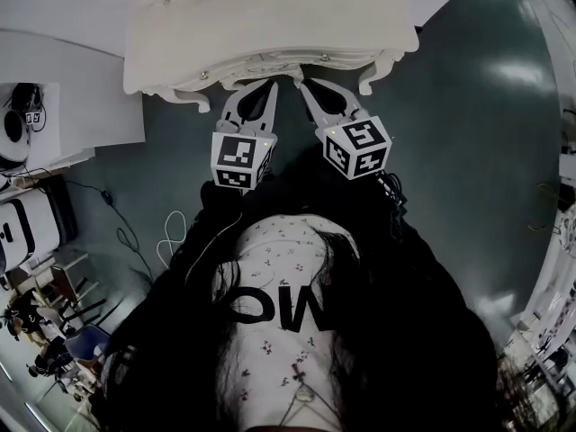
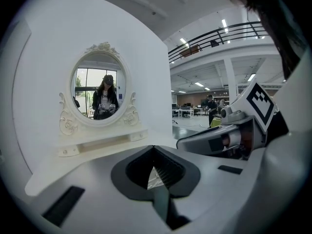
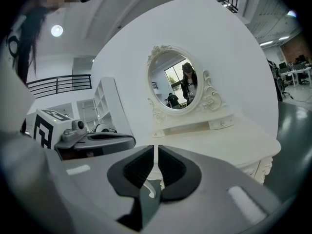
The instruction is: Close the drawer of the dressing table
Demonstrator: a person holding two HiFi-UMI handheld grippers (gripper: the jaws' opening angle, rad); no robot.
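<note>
Drawer (image 1: 270,65) front sits just ahead of both tips. Left gripper (image 2: 154,148) jaws pressed together, empty; right gripper (image 3: 156,149) jaws closed to a hairline slit, empty. Drawer under centre front edge of dressing table (image 1: 270,16); how far out, can't tell. Probably stiff, light, free-sliding: push the flat front, not the carved trim (image 1: 175,93). No brand visible; lettering on shirt (image 1: 279,268) partly hidden

Mirror (image 3: 173,79) at back of desk (image 1: 270,25). Left hand-held gripper (image 1: 256,88) and right hand-held gripper (image 1: 317,88) side by side at desk front edge. Cables (image 1: 171,232) on floor (image 1: 468,151), left.
</note>
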